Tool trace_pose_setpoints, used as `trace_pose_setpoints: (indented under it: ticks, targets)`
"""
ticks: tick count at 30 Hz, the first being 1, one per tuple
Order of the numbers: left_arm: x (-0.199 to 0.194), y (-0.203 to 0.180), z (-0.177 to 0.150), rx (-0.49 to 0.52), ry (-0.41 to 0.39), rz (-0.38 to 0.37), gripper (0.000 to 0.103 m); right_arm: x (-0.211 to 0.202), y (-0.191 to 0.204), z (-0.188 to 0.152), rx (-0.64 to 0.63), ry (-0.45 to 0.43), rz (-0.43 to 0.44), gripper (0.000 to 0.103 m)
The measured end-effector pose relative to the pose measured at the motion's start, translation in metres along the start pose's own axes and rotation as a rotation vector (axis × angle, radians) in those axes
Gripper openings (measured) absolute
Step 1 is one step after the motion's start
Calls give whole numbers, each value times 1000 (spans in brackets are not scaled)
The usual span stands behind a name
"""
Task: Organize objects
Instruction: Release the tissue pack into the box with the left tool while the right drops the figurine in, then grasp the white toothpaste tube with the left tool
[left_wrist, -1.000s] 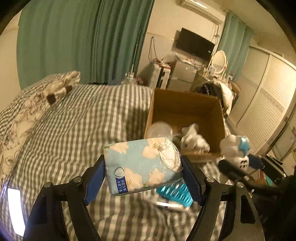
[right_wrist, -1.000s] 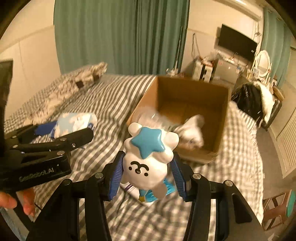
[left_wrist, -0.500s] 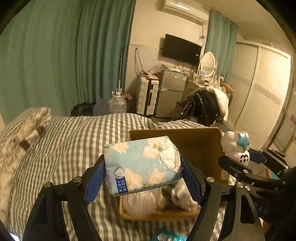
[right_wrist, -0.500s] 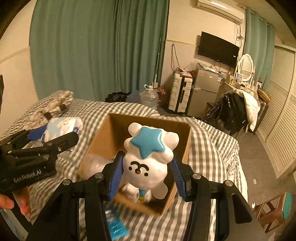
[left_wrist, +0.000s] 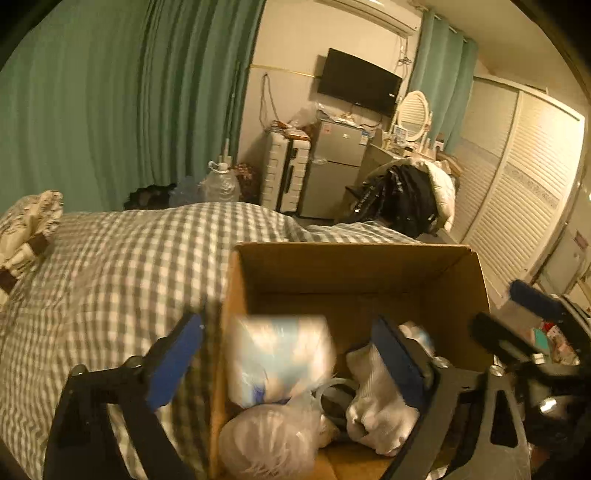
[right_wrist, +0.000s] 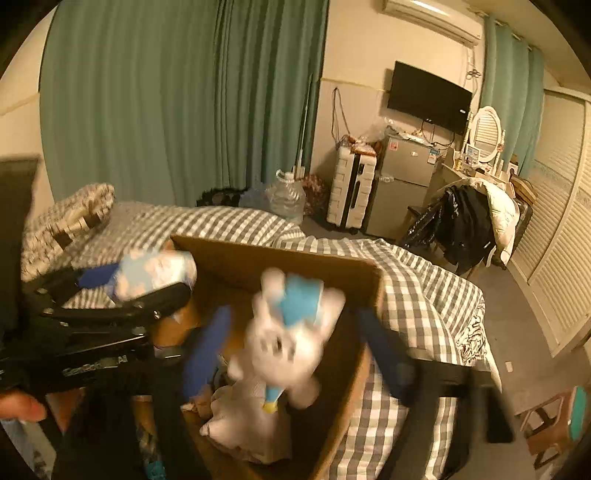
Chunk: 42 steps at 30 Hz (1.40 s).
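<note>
both grippers are positioned over the open cardboard box (left_wrist: 354, 266), which rests on the grey checked bedcover (left_wrist: 122, 266). the left gripper (left_wrist: 291, 354) has its blue pads spread wide apart and clamps nothing; the tissue pack (left_wrist: 280, 354), a soft plastic-wrapped block with a pale blue floral print, appears blurred between and below the pads, inside the box near its left wall. its long axis runs roughly left to right. the right gripper (right_wrist: 291, 347) is likewise spread, and the white plush toy (right_wrist: 284, 343) with a blue star on its head sits blurred between the pads, touching neither, over the right half of the box. judgement: both items are released and dropping. crumpled white plastic bags (left_wrist: 273, 435) and soft white cloth (left_wrist: 376, 398) already fill the near box floor, so landings are cushioned.
</note>
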<state>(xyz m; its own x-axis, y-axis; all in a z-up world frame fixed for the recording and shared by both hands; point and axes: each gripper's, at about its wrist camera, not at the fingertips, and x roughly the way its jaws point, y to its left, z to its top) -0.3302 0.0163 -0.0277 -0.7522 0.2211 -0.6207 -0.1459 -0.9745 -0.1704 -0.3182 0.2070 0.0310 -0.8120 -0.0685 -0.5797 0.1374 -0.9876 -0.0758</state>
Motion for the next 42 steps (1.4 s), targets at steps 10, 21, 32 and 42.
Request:
trace_pose_setpoints:
  ticks: [10, 21, 32, 42]
  targets:
    - [-101, 1, -22, 30, -17, 106, 99, -91, -1, -20, -37, -1, -35, 81]
    - [-148, -9, -110, -18, 79, 181, 99, -143, 22, -86, -97, 68, -52, 81]
    - [-93, -43, -199, -3, 308, 172, 99, -112, 22, -147, 5, 207, 16, 81]
    - [-57, -52, -204, -47, 356, 155, 99, -100, 20, -156, 44, 223, 56, 81]
